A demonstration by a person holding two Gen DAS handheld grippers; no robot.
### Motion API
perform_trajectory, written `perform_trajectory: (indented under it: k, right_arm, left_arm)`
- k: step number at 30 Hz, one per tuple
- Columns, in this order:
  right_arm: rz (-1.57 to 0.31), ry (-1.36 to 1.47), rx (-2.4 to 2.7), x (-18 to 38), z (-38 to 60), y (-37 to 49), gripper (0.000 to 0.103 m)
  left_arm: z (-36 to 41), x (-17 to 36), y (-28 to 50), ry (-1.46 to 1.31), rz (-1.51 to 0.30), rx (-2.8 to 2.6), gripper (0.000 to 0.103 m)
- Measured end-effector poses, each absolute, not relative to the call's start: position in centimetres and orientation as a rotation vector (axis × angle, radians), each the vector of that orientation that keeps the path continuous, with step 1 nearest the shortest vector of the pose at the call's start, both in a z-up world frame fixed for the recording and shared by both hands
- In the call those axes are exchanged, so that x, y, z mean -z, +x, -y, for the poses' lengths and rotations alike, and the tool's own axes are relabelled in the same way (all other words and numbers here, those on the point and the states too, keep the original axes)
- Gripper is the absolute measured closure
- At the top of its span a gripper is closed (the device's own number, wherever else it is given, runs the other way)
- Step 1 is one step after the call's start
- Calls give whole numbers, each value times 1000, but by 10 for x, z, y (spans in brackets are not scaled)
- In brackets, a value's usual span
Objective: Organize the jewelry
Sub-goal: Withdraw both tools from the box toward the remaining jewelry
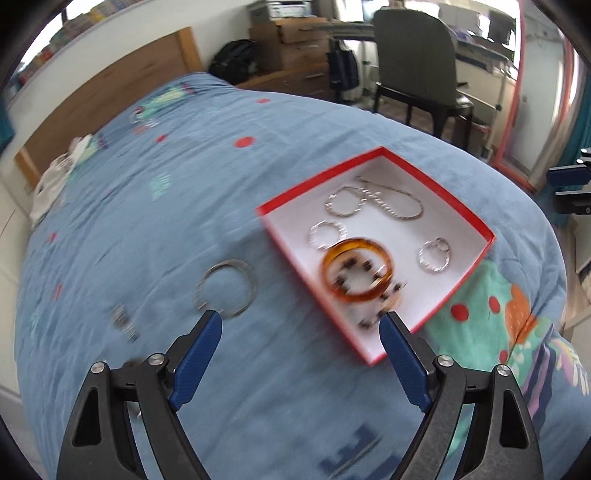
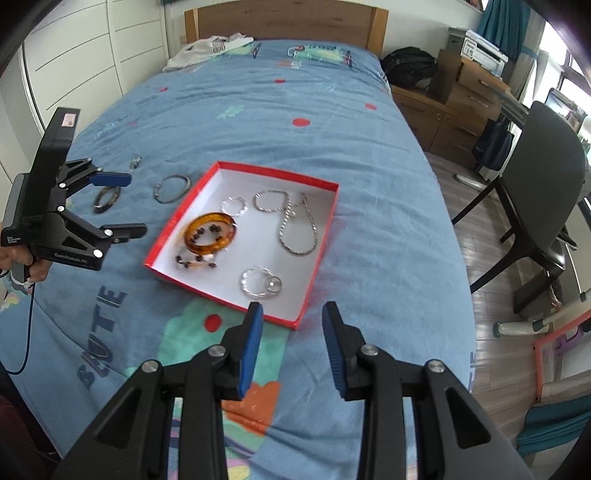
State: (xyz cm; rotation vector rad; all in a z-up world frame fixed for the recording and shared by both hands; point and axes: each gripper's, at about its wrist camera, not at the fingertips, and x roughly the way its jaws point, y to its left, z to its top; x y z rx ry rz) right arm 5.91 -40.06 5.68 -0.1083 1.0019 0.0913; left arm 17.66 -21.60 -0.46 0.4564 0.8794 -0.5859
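A red box [image 1: 458,206] [image 2: 236,166] with a white floor lies on the blue bedspread. It holds an amber bangle [image 1: 356,271] [image 2: 211,232], a dark bead bracelet [image 2: 195,262], a silver chain [image 2: 299,229] and several silver rings. Left of the box lie a grey bangle [image 1: 227,288] [image 2: 172,188], a dark bracelet [image 2: 107,199] and a small metal piece [image 1: 123,321] [image 2: 135,161]. My left gripper [image 1: 301,321] [image 2: 127,205] is open and empty, above the bedspread at the box's left edge. My right gripper [image 2: 291,314] is open and empty at the box's near edge.
The bed's wooden headboard [image 2: 284,22] is at the far end, with white cloth [image 2: 207,48] near it. A dark chair [image 2: 543,177] and wooden drawers [image 2: 465,92] stand right of the bed. A pink-framed mirror [image 1: 517,110] leans nearby.
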Motion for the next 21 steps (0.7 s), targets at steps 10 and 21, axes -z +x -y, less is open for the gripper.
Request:
perform_trajectory:
  k: [10,21]
  right_arm:
    - [-922,-93,-122,-91,346,31,71]
    - [-890,-81,-178,-94,265,34,71]
  left_arm:
    - [92,-17,143,335,-843,404,14]
    - [-27,-16,128,219,-805,194,6]
